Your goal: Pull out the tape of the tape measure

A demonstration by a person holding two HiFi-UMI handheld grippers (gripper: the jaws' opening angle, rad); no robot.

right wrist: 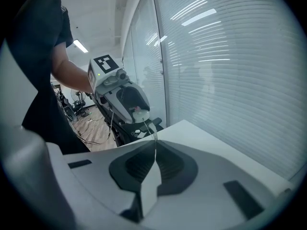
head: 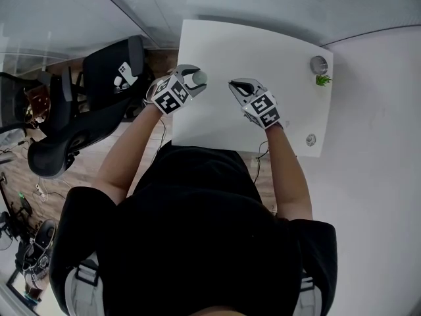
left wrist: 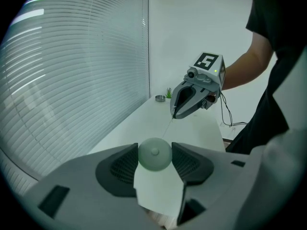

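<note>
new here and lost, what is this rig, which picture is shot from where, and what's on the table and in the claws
There is no robot here: a person holds a two-jaw gripper in each hand. One picture comes from a camera on the person's head, looking down. The other two come from cameras riding on the grippers, each looking along its own jaws. The left gripper clamps a round, pale green tape measure. The right gripper is shut on the thin tape that runs between them. On the white table sit a small round metal dish, a tiny green plant and another small round object.
</note>
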